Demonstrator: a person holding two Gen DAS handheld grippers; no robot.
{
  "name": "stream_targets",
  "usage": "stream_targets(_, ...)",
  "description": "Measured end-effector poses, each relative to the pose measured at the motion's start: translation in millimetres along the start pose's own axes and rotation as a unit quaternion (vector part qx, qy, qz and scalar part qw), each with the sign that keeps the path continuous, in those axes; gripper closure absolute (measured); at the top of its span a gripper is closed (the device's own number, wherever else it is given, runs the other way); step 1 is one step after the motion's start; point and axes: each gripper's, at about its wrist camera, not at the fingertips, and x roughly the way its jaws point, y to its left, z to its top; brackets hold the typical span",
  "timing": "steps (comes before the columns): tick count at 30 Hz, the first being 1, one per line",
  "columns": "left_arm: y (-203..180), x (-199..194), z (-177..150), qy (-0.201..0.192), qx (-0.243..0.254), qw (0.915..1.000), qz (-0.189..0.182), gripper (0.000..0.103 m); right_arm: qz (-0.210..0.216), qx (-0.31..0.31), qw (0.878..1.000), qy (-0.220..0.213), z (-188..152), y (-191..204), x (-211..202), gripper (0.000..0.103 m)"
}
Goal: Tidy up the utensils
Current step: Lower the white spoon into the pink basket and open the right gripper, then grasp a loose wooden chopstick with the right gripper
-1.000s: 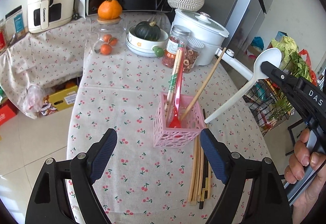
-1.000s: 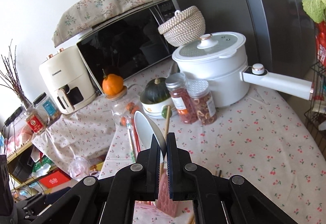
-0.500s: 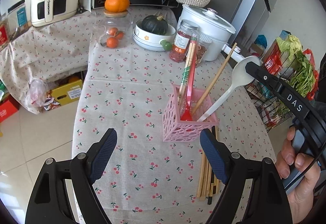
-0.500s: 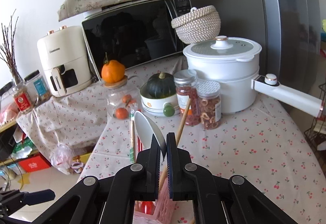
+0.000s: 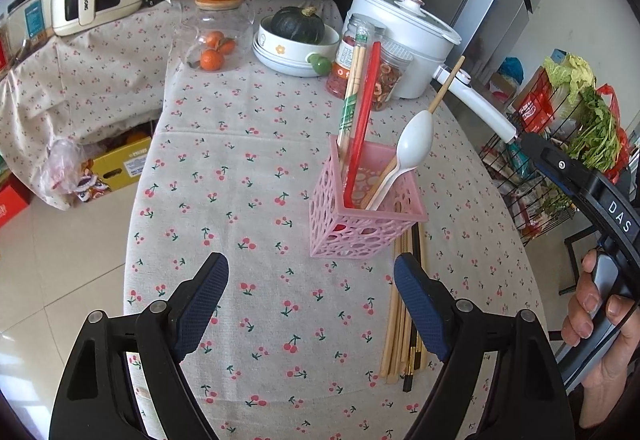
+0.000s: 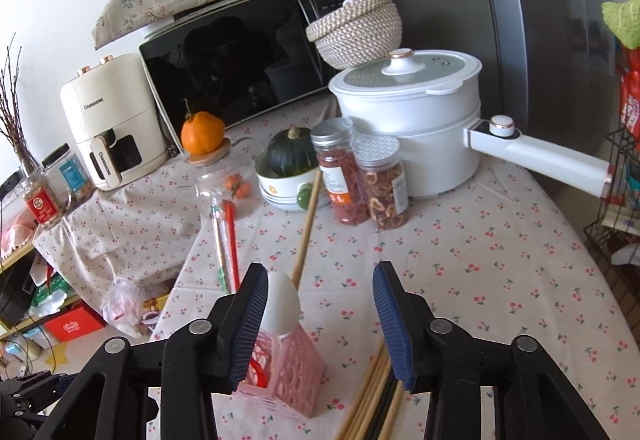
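A pink perforated basket (image 5: 362,218) stands on the cherry-print tablecloth. In it stand a white spoon (image 5: 414,144), a red utensil (image 5: 362,124), wrapped chopsticks (image 5: 352,92) and one bare wooden chopstick (image 5: 446,84). The basket (image 6: 298,372) and spoon (image 6: 282,304) also show in the right wrist view. Several loose chopsticks (image 5: 404,324) lie on the cloth right of the basket. My left gripper (image 5: 310,302) is open and empty, in front of the basket. My right gripper (image 6: 320,316) is open, just above the basket, with the spoon bowl beside its left finger (image 6: 250,316).
Behind the basket stand two spice jars (image 5: 378,56), a white pot with a long handle (image 5: 404,36), a bowl with a green squash (image 5: 298,36) and a glass jar with an orange on top (image 5: 218,24). A wire rack with vegetables (image 5: 568,128) stands right of the table.
My right gripper lowered the white spoon into the pink basket, opened and let it go. The spoon now leans in the basket. The left gripper stayed open and moved a little closer.
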Motion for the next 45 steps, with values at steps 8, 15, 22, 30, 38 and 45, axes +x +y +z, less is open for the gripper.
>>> stream_targets(8, -1.0, 18.0, -13.4, -0.004, -0.002, 1.0000, 0.000, 0.015, -0.041, -0.026, 0.998, 0.051, -29.0, -29.0, 11.4, 0.027)
stream_targets(15, -4.3, 39.9, -21.3, -0.012, 0.026, 0.9994, 0.018, 0.015, -0.035, -0.055, 0.988, 0.142, -71.3, -43.7, 56.3, 0.026)
stream_targets(22, -8.4, 54.9, -23.4, -0.004, 0.054, 0.9982, 0.024, 0.015, -0.059, -0.069, 0.981, 0.170, -82.4, -50.5, 89.5, 0.026)
stream_targets(30, -10.2, 59.2, -24.5, 0.006, 0.072, 0.9972, 0.020, 0.015, -0.087, -0.098, 0.973, 0.188, -87.5, -52.8, 114.3, 0.026)
stream_targets(38, -12.5, 57.2, -25.7, 0.011, 0.076, 0.9970, 0.013, 0.015, -0.086, -0.085, 0.972, 0.203, -88.4, -59.0, 121.2, 0.026)
stream_targets(45, -14.8, 55.7, -26.6, 0.012, 0.078, 0.9968, 0.008, 0.015, -0.103, -0.083, 0.967, 0.217, -91.8, -66.3, 122.1, 0.026)
